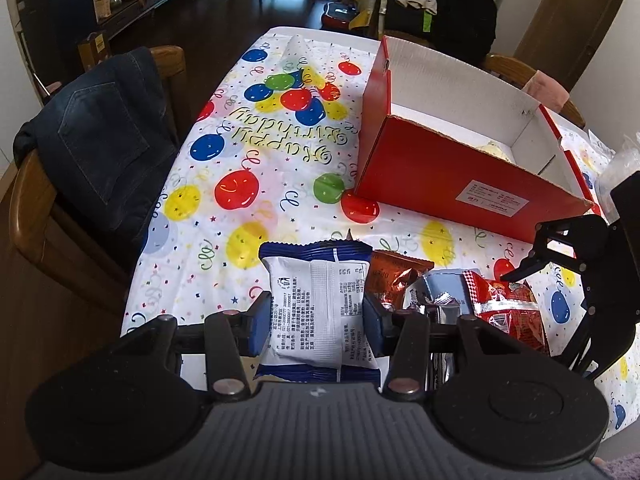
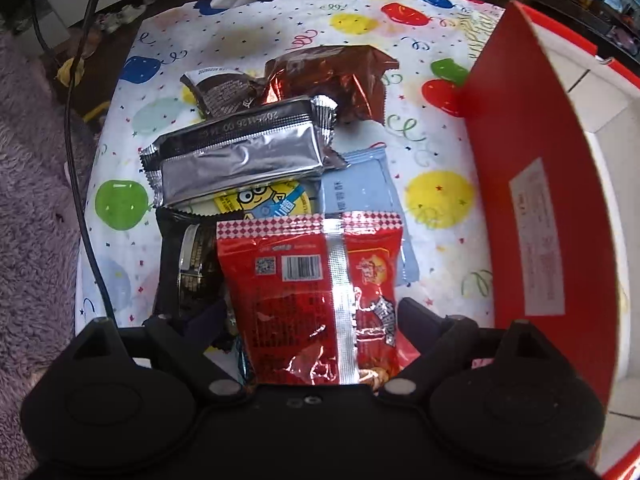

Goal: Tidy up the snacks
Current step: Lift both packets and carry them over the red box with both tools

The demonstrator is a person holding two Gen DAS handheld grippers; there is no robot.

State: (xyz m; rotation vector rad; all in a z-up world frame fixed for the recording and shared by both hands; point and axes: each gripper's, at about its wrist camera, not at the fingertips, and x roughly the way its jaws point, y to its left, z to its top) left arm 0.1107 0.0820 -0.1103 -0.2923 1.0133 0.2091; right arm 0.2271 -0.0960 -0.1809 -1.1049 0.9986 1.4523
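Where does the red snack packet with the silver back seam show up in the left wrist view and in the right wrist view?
Left wrist view: the red snack packet lies at lower right, under the right gripper, nearest of the pile to it.
Right wrist view: it fills the bottom centre, between the right gripper's open fingers.
Shared landmark: the red cardboard box, beyond the packet in the left view, right of it in the other.

Bench cover [image 1: 248, 200]: thin glossy plastic sheet, balloon print. Box [image 1: 440, 176] ahead of the left gripper [image 1: 316, 320]: glossy red card outside, matt white corrugated inside. Packet [image 1: 316, 304] in that gripper: matt white-blue plastic film. Ahead of the right gripper [image 2: 316, 320]: crinkled silver foil pack [image 2: 240, 156], shiny red wrapper [image 2: 312, 280]. Chair [image 1: 24, 216]: varnished wood, denim draped.
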